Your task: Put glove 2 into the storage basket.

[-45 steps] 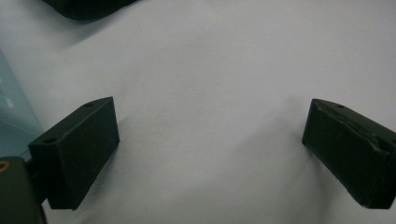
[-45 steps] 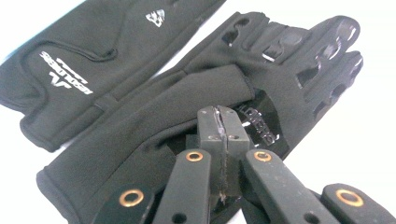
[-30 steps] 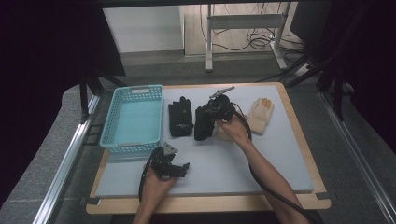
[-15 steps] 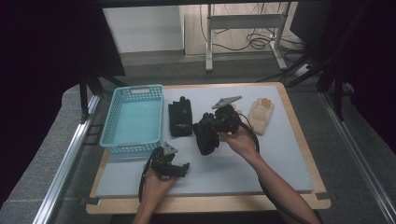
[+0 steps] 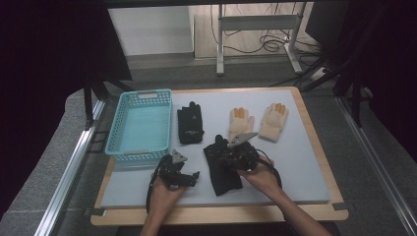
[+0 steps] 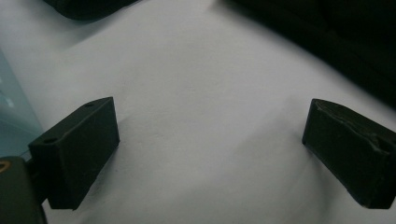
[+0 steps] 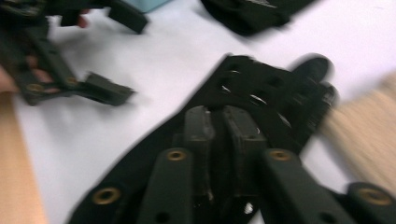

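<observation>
A black glove (image 5: 223, 172) lies flat on the pale mat (image 5: 295, 167) near the front, also in the right gripper view (image 7: 275, 93). My right gripper (image 5: 221, 153) (image 7: 220, 119) sits on top of it. Its jaws have just been opening and stand a narrow gap apart, with dark glove fabric under and between the tips. A second black glove (image 5: 190, 125) lies farther back. My left gripper (image 5: 189, 178) (image 6: 210, 140) rests open on the bare mat left of the front glove, nothing between its fingers (image 6: 74, 154).
A blue plastic basket (image 5: 140, 125) stands at the left of the mat. Two tan gloves (image 5: 241, 123) (image 5: 273, 120) lie side by side at the back right. The wooden table edge (image 5: 216, 214) runs along the front.
My right gripper has come from the back of the mat toward the front, bringing the black glove with it. Both tan gloves now show. The left gripper has stayed put.
</observation>
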{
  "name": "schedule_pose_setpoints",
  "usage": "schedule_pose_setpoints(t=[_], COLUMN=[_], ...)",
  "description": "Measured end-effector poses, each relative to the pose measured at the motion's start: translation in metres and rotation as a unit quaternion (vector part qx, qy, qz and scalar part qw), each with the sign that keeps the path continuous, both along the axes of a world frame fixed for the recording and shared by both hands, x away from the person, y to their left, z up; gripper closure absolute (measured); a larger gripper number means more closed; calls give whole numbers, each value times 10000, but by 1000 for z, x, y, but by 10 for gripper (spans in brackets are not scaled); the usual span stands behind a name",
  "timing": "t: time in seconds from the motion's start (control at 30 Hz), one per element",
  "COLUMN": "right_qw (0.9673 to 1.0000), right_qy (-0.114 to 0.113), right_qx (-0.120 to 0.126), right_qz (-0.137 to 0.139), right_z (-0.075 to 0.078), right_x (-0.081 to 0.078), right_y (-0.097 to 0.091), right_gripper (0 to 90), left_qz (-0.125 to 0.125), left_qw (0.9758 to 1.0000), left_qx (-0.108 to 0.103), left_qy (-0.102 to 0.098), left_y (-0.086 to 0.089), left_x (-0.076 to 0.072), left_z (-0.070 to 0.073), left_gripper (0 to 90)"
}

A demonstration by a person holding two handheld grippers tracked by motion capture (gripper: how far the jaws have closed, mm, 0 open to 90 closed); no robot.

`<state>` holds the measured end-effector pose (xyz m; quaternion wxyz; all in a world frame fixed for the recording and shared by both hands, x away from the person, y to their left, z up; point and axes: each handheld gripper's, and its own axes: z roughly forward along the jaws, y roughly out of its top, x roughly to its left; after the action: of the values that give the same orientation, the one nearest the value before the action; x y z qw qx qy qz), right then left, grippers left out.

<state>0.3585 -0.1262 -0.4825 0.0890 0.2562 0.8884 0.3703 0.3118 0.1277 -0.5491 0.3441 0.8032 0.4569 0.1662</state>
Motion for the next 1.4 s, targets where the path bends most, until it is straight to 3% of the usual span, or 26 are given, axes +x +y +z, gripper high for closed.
schedule_pose_setpoints(t=[0.07, 0.2, 0.3, 0.47, 0.67, 0.77, 0.9, 1.1, 1.17, 1.4], right_qw=[9998, 9988, 9982, 9983, 9986, 9992, 9995, 9997, 9996, 9998], right_qy=[17, 108, 244, 343, 497, 386, 301, 69, 47, -29], right_qx=[89, -48, -52, -105, 48, -50, 40, 96, 136, 100], right_qz=[-169, -477, -550, -453, -194, -74, -88, -225, -229, -188], right_z=[-2, -15, -26, -37, -40, -39, -33, -17, -13, -11], right_x=[6, 14, 15, 13, 7, 3, 8, 31, 47, 81], right_y=[-11, -29, -37, -37, -28, -22, -24, -18, -7, 31], right_gripper=[773, 850, 856, 856, 864, 862, 830, 757, 753, 753], left_qz=[-18, -15, -12, -11, -12, -13, -8, 71, 109, 105], left_qw=[10000, 10000, 10000, 10000, 10000, 10000, 10000, 9999, 9998, 9999], left_qx=[19, 10, 7, 7, 3, 1, -20, 102, 180, 49], left_qy=[9, 16, 14, 15, 21, 20, 33, 8, -40, 76], left_y=[0, 0, 0, 0, 0, 1, 1, 5, 11, 15], left_x=[0, 0, 0, 0, 0, 0, 0, -2, -3, -2], left_z=[0, 0, 0, 0, 0, 0, 0, 1, 1, 0], left_gripper=[42, 41, 41, 42, 41, 42, 43, 25, 23, 23])
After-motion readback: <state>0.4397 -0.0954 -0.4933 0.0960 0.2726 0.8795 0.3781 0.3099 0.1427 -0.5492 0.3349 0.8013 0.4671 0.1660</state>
